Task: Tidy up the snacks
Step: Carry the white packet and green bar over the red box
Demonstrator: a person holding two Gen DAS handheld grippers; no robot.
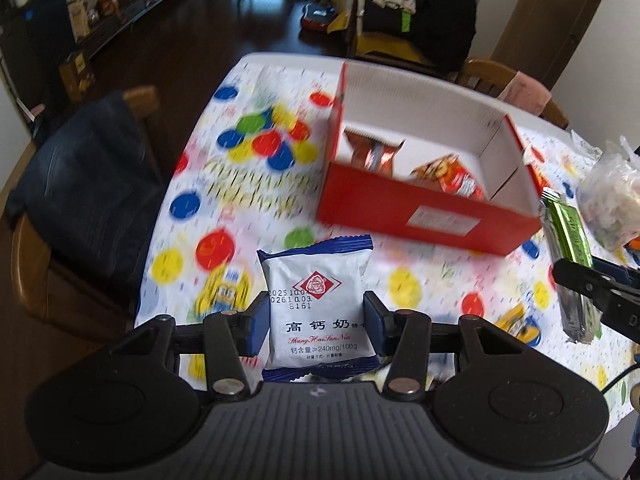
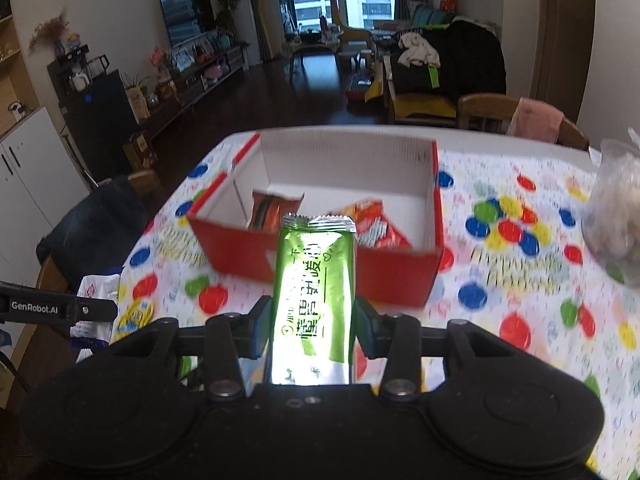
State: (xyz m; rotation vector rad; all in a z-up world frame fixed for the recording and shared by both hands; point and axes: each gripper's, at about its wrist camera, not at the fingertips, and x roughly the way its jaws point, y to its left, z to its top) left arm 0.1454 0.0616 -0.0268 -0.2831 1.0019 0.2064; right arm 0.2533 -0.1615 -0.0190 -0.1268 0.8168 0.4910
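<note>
My left gripper (image 1: 316,322) is shut on a white and blue biscuit packet (image 1: 316,304) and holds it above the table, short of the red box (image 1: 400,208). My right gripper (image 2: 312,326) is shut on a long green snack packet (image 2: 314,292), which points at the same red box (image 2: 320,256). The box is open, white inside, and holds two orange-red snack packets (image 1: 448,178) (image 2: 276,210). The green packet and right gripper also show at the right edge of the left wrist view (image 1: 572,256).
The table has a dotted cloth (image 1: 240,184). A clear bag of snacks (image 2: 616,220) lies at the right. Yellow packets (image 1: 224,292) lie on the cloth near me. Wooden chairs stand at the left (image 1: 80,184) and far side (image 2: 500,116).
</note>
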